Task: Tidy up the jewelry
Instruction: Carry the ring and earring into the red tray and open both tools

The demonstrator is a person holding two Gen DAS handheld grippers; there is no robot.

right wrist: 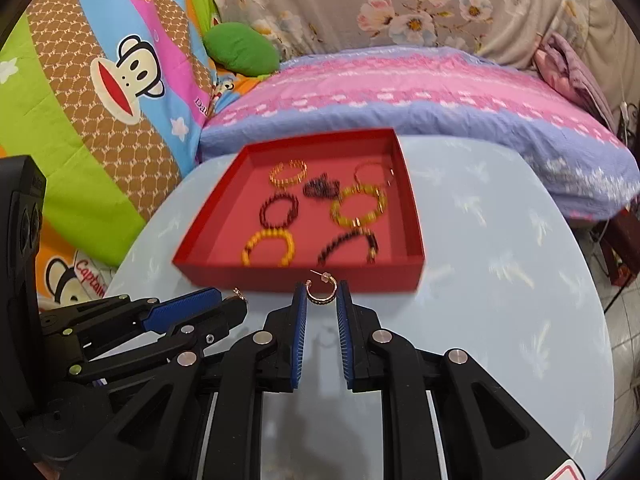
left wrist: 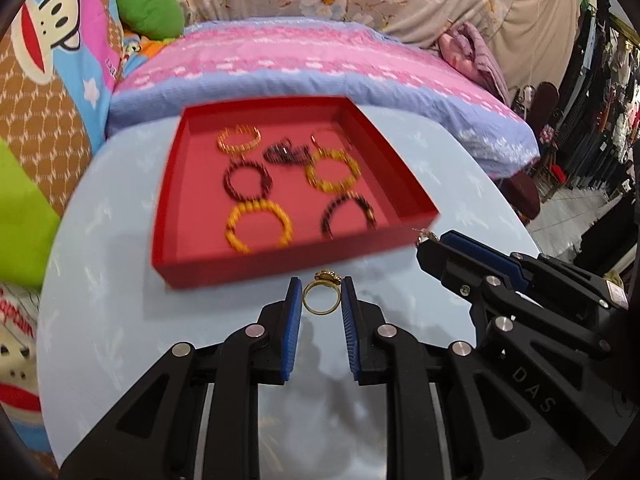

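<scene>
A gold ring (left wrist: 321, 297) with an ornament on top is pinched between the blue pads of my left gripper (left wrist: 321, 294), shut on it just in front of the red box (left wrist: 280, 258). My right gripper (right wrist: 321, 294) is shut on a rose-gold hoop earring (right wrist: 321, 292), also held close to the red box's (right wrist: 304, 276) near wall. Several bead bracelets lie inside the box: yellow (left wrist: 258, 226), dark red (left wrist: 247, 178), amber (left wrist: 332, 172) and dark (left wrist: 348, 214). Each gripper shows in the other's view, the right gripper (left wrist: 430, 242) on the right, the left gripper (right wrist: 236, 300) on the left.
The box sits on a round pale-blue table (right wrist: 500, 280). Behind it lies a pink and lilac cushion (right wrist: 400, 92) against a floral cover. A cartoon-monkey blanket (right wrist: 112, 80) and a green pillow (right wrist: 240, 50) are at the left. Clothes hang at the far right (left wrist: 600, 120).
</scene>
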